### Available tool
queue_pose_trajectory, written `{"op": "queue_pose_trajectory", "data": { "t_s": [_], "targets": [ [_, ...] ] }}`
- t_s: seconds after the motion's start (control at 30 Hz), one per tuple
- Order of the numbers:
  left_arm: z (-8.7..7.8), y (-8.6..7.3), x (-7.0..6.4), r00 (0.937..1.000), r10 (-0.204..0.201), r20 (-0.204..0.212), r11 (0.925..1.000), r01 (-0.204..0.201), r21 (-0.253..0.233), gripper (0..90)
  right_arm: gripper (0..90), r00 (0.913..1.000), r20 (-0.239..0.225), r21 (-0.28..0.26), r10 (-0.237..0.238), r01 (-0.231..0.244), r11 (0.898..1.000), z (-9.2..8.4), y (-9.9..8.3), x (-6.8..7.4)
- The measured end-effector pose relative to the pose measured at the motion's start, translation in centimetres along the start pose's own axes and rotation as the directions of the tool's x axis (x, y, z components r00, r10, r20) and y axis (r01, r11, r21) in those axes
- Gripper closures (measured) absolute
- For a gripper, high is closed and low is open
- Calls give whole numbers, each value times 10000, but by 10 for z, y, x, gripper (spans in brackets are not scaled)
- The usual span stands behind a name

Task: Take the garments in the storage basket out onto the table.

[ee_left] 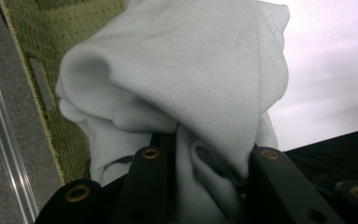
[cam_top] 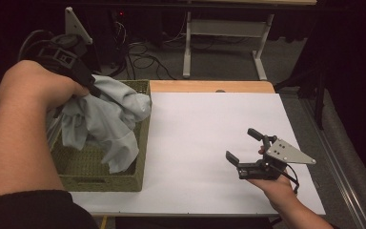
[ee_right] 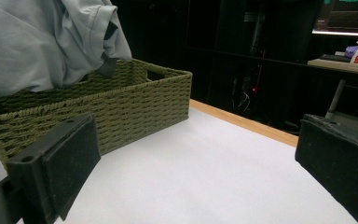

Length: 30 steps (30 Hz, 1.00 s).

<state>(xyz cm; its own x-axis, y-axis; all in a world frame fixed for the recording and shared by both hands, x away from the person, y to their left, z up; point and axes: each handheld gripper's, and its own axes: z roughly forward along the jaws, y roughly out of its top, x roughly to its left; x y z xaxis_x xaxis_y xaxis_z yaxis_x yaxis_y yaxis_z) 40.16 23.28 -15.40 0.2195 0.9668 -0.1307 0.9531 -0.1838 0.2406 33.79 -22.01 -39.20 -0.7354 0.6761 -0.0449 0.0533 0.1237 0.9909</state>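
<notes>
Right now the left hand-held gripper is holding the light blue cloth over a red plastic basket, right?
Not quite. The left hand-held gripper does hold the light blue cloth, but the basket is green and woven, not red plastic. The high view shows this.

Bright white tabletop, dark surroundings, soft focus.
</notes>
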Motion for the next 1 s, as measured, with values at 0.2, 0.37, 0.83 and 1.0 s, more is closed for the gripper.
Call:
{"op": "queue_pose_trajectory", "data": {
  "t_s": [0.2,0.37,0.83,1.0],
  "targets": [
    [-2,3,-6,10000,51,-10,10000,-51,-5,752,9,10000,-9,6,-9,9,10000,0,0,1],
    [-5,6,-13,9998,175,70,9998,-174,-102,752,9,10000,-38,32,-61,61,10000,1,0,1],
    [-3,17,-35,9979,593,254,9980,-587,-220,753,9,10000,-59,22,-70,71,10000,1,0,2],
    [2,22,-45,9964,762,381,9970,-758,-131,754,9,9999,-67,42,-117,117,9999,0,0,3]
  ]
}}
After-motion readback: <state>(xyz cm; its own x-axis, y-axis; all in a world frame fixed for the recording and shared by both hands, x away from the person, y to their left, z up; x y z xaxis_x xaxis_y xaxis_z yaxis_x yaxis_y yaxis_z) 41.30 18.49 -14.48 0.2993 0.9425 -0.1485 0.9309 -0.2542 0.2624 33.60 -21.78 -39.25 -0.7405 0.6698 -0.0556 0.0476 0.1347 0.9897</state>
